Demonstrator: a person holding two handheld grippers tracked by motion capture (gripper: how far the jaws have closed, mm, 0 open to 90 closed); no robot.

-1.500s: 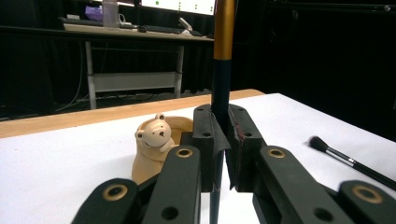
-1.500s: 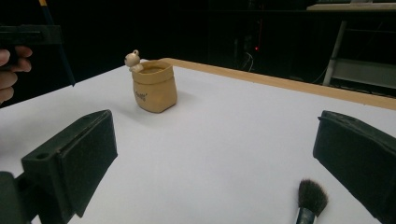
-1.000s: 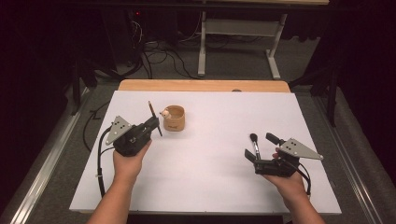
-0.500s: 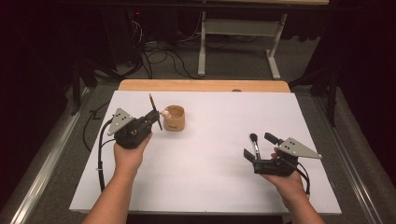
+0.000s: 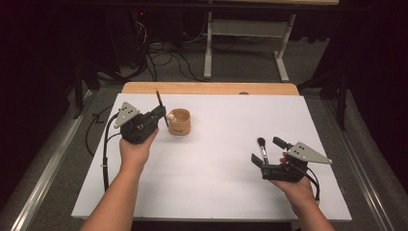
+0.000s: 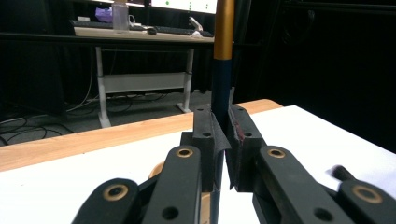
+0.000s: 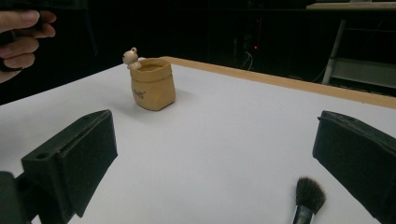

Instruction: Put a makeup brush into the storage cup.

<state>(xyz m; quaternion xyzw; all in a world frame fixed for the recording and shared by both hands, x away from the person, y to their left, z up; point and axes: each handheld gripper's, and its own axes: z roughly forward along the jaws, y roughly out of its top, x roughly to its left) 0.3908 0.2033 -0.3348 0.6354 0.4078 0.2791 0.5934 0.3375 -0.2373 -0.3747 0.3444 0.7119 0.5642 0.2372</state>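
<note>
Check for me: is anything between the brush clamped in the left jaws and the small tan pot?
Nothing visible. The left gripper holds the dark-handled brush upright just left of the tan pot, with only bare white table between them. The second brush lies far off, between the open jaws of the right gripper.

Under me white tabletop [image 5: 216, 187] | wooden strip [image 5: 211, 88] along its far edge | beyond, white desk frame [image 5: 243, 33], cables [image 5: 163, 55] tangled on grey floor [image 5: 57, 154] | far desk: keyboard [image 6: 140, 29], bottle [image 6: 120, 16]
</note>
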